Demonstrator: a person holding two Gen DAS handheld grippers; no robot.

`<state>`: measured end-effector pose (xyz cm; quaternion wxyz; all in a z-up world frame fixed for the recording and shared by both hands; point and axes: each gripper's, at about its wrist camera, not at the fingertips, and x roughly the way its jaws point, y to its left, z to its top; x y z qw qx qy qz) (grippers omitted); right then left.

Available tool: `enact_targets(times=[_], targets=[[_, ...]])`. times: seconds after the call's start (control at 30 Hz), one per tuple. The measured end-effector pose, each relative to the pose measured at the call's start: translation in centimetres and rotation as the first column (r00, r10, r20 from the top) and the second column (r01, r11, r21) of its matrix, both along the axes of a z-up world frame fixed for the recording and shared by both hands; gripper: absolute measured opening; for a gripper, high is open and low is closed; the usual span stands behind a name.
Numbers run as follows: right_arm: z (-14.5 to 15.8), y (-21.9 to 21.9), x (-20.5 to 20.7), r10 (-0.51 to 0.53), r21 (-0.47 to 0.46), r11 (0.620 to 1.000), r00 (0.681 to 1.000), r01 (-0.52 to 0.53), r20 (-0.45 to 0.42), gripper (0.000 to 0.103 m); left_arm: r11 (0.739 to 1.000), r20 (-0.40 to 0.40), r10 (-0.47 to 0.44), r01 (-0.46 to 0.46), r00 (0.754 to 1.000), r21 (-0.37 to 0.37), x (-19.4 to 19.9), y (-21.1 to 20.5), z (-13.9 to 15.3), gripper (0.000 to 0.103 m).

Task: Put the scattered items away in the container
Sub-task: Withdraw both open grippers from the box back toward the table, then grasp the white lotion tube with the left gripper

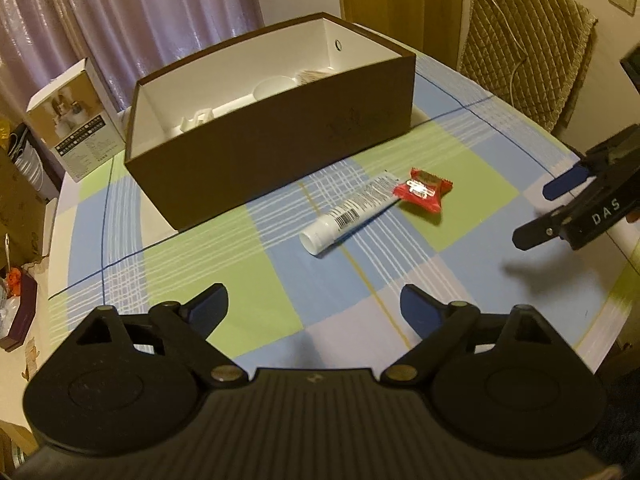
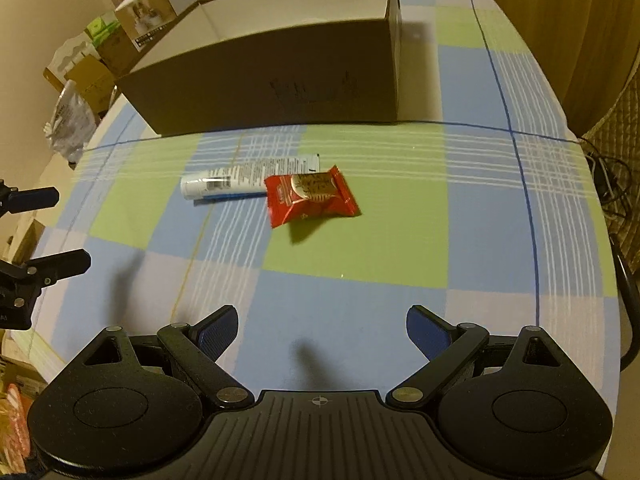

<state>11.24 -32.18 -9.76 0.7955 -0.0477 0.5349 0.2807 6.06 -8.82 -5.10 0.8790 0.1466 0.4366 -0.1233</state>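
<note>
We've got a table w/ a checked blue-green cloth (image 1: 256,264), and on its far side sits the open brown box (image 1: 280,136), white inside, already holding a few pale items we can't make out properly. Behind its left end stands a small product carton (image 1: 76,120); a quilted chair back (image 1: 524,40) is at far right. Two things are left out on the cloth, just near of the box's front wall: a white tube (image 1: 352,212) and a red snack packet (image 1: 422,194), the packet resting on or against the tube's crimped end. In the left wrist view the tube's long axis runs diagonally, cap end near-left, crimp far-right twd the packet; in the right wrist view it lies roughly across, cap to the left. Our left gripper (image 1: 314,310) hovers above the cloth, jaws wide apart, nothing between them, w/ the tube's cap straight ahead. Our right gripper (image 2: 322,332) is likewise spread and empty, w/ the packet ahead and slightly left. We judge the left is nearer the tube and the right nearer the packet, so each probably takes its own; for the tube, the jaws should close across the body, not along it.
</note>
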Motion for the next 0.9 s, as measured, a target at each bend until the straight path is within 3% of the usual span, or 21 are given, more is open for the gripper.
enact_targets(times=[0.23, 0.43, 0.67, 0.9], targets=[[-1.4, 0.3, 0.8, -0.019, -0.034, 0.999, 1.000, 0.018, -0.011, 0.096, 0.998, -0.036, -0.068, 0.069, 0.997, 0.003, 2.4, 0.0, -1.9, 0.080], [-2.5, 0.7, 2.0, -0.067, -0.056, 0.996, 0.997, 0.065, -0.043, 0.096, 0.991, -0.080, -0.134, 0.134, 0.988, -0.006, 6.3, -0.3, -3.4, 0.080], [-3.4, 1.5, 2.9, -0.130, -0.105, 0.987, 0.991, 0.125, -0.041, 0.096, 0.967, -0.148, -0.251, 0.253, 0.957, -0.003, 9.6, -1.1, -5.4, 0.081], [-3.8, 1.3, 3.5, -0.202, -0.106, 0.975, 0.978, 0.195, -0.055, 0.096, 0.931, -0.161, -0.362, 0.364, 0.918, -0.016, 12.0, -2.4, -7.0, 0.077]])
